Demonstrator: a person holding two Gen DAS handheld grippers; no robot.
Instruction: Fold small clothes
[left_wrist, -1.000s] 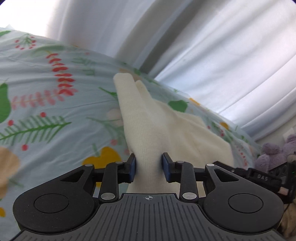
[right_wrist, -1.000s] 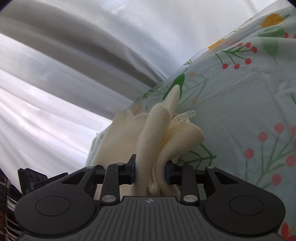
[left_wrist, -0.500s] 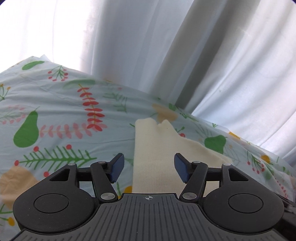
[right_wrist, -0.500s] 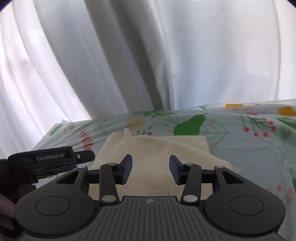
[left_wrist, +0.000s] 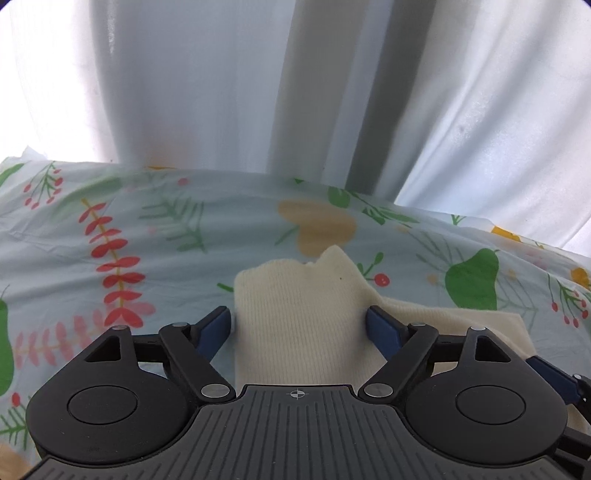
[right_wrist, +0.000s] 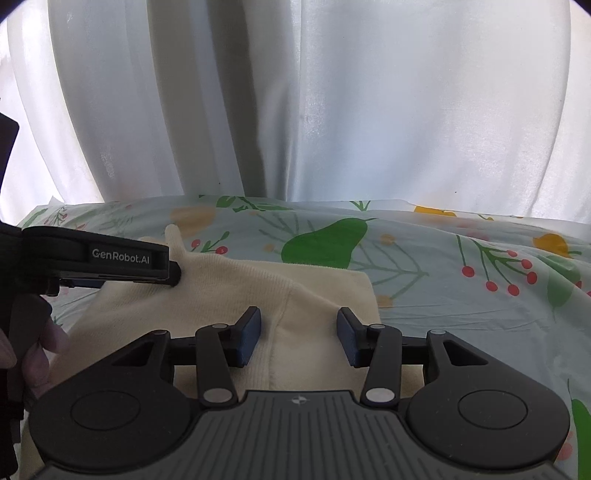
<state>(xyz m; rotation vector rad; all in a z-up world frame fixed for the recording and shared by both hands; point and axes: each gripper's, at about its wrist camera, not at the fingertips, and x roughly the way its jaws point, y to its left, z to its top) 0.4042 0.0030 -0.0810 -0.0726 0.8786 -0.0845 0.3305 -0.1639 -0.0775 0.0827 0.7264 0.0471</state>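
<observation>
A small cream knitted garment lies folded on the floral bedsheet; it also shows in the right wrist view. My left gripper is open, its blue pads on either side of the garment's left part, holding nothing. My right gripper is open over the garment's right part, a fold seam between its fingers. The left gripper's body also shows in the right wrist view, above the garment's far left corner.
White curtains hang along the bed's far edge. The sheet with pears and berries stretches to the right of the garment. A hand holds the left tool at the lower left.
Both grippers have opened and let go of the garment, which now lies flat on the sheet. Both have pulled back and levelled out towards the curtains.
</observation>
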